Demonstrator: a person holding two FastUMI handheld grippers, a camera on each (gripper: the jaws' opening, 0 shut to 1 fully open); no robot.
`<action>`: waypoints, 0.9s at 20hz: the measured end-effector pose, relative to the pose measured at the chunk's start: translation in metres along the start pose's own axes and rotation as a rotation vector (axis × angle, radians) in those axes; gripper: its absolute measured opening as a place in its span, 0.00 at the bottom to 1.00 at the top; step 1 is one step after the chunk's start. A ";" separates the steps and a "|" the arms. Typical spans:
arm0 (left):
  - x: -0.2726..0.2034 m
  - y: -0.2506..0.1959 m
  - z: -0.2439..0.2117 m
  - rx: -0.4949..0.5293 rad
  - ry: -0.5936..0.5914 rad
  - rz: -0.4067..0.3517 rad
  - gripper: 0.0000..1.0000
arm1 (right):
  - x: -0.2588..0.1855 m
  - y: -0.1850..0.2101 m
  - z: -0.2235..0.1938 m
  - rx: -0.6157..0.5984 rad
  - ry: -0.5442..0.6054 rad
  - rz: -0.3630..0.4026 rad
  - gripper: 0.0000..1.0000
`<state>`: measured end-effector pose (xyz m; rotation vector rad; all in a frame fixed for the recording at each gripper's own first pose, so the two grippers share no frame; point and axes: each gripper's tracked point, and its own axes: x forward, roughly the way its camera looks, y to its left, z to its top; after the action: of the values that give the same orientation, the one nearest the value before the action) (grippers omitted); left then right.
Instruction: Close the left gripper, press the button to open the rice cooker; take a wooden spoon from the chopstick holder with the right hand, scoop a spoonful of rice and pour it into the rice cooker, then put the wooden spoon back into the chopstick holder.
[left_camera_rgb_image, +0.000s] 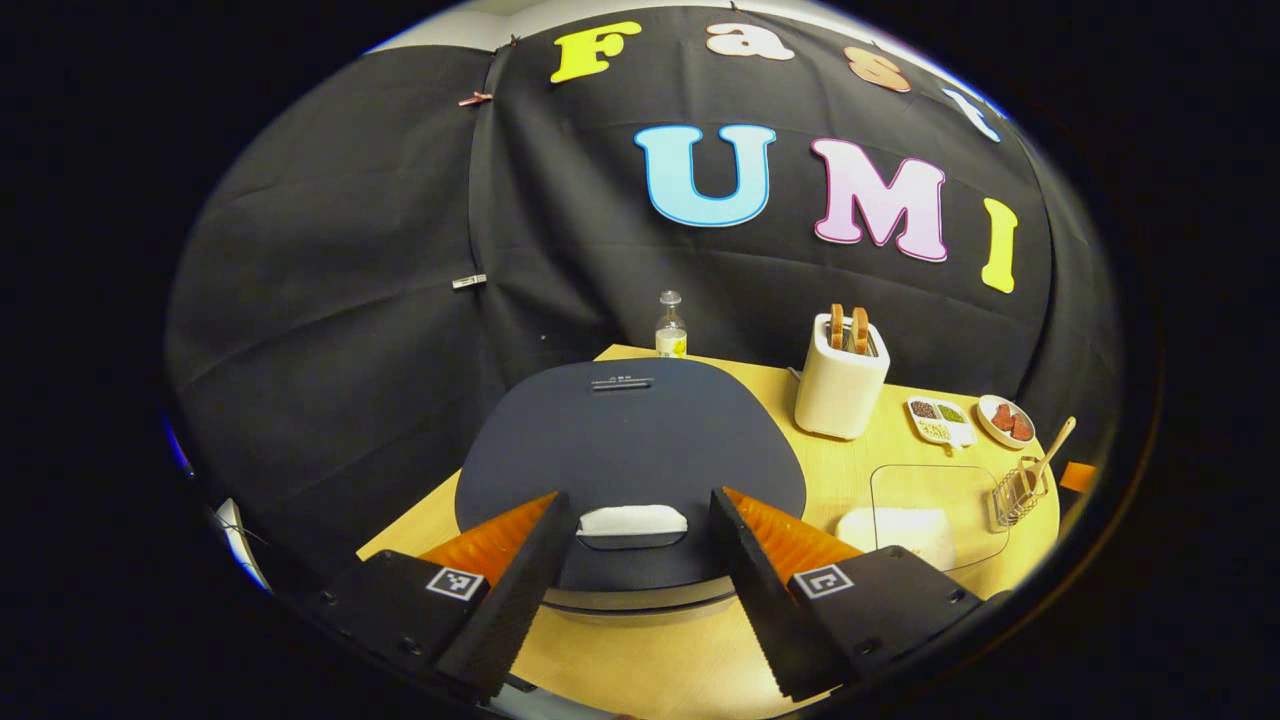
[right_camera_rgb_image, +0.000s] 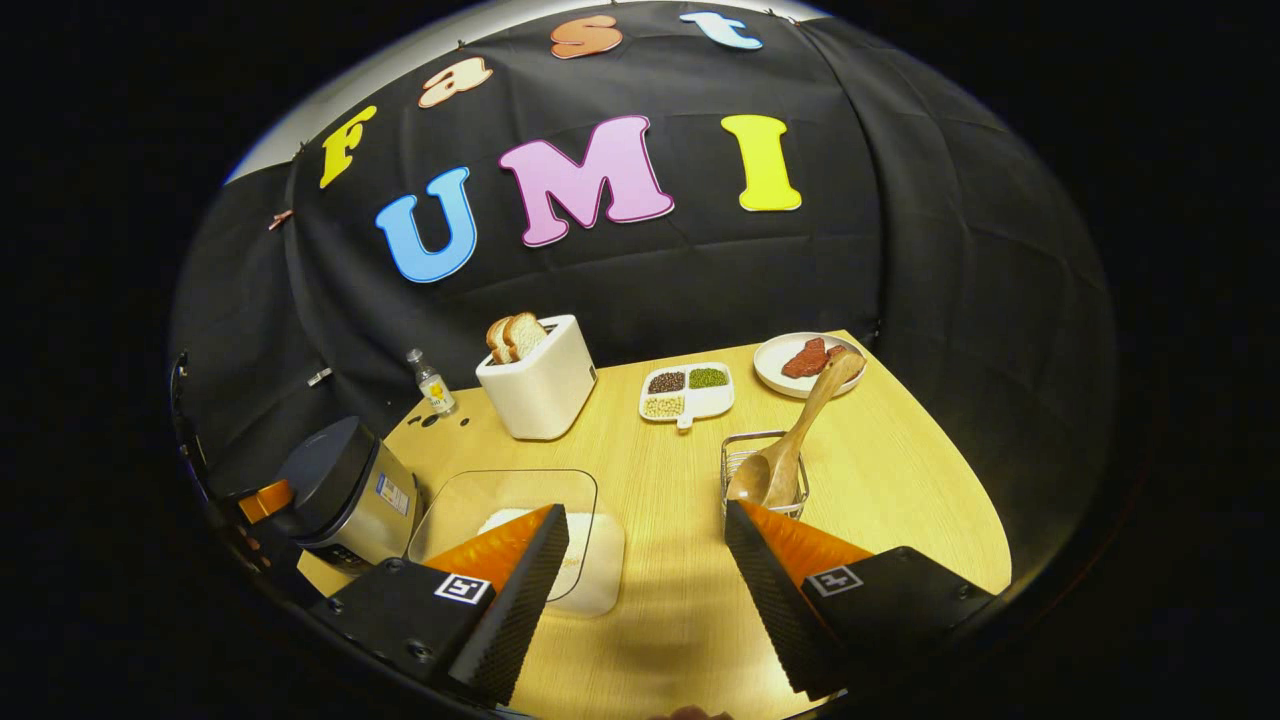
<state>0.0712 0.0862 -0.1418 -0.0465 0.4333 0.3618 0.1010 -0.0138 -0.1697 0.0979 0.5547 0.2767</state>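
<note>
We see rice cooker (left_camera_rgb_image: 630, 470) at left, lid down, button (left_camera_rgb_image: 632, 521) facing left tool (left_camera_rgb_image: 640, 560), tool spread wide. Rice box (right_camera_rgb_image: 520, 530) next. One wooden spoon (right_camera_rgb_image: 790, 440) in chopstick holder (right_camera_rgb_image: 760, 470), bowl down, handle leaning up-right. Right tool (right_camera_rgb_image: 645, 560) spread, holding nothing. Wooden surface (right_camera_rgb_image: 900, 480), one toaster (right_camera_rgb_image: 540, 385).

Black tongs (left_camera_rgb_image: 632, 590) bodies carry square coded markers.

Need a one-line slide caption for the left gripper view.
Open left gripper poised over closed rice cooker, its button between the fingers.
</note>
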 end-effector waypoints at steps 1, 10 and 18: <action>0.000 0.000 0.005 0.003 -0.021 -0.001 0.97 | 0.001 -0.002 0.000 -0.003 0.002 0.010 0.99; -0.042 -0.021 0.052 -0.061 -0.175 0.053 0.95 | -0.012 -0.027 0.034 -0.108 -0.113 0.059 0.98; -0.121 -0.103 0.114 0.131 -0.392 -0.118 0.95 | -0.083 -0.033 0.105 -0.120 -0.370 -0.032 0.98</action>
<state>0.0506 -0.0365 0.0088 0.1243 0.0654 0.2181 0.0969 -0.0704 -0.0445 0.0227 0.1712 0.2524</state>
